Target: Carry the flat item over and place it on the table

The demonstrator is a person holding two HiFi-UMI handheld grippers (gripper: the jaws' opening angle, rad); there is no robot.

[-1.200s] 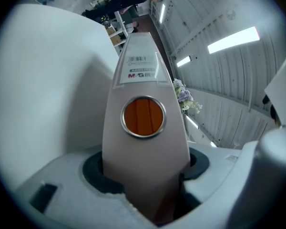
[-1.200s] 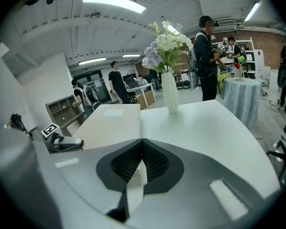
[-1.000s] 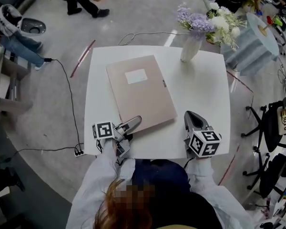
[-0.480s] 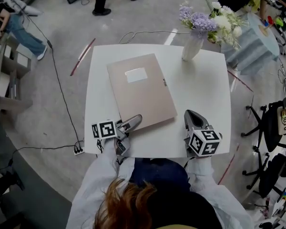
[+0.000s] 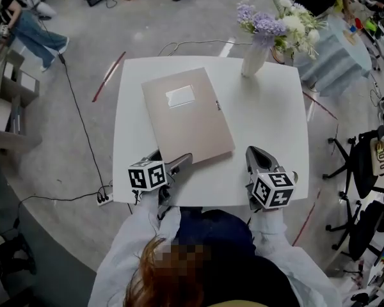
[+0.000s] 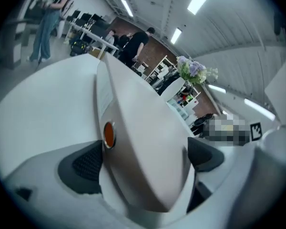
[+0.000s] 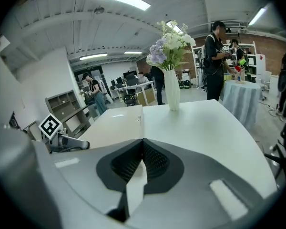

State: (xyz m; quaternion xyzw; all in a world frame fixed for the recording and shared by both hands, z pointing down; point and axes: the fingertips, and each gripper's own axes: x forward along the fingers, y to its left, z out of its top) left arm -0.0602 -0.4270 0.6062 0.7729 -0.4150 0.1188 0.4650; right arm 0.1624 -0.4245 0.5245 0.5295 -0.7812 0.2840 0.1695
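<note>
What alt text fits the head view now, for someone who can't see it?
A beige folder lies flat on a white table, its near corner between the left tongs, whose jaws have just been opening. The right tongs, shut and empty, sit over the table's near right edge, and a vase of flowers stands at the far right.

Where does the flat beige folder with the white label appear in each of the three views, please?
Head view: the flat beige folder lies on the left half of the white table, mid-picture.
Left gripper view: it fills the centre, close up.
Right gripper view: left of centre, mid-height.
Shared landmark: the white vase of purple and white flowers.
</note>
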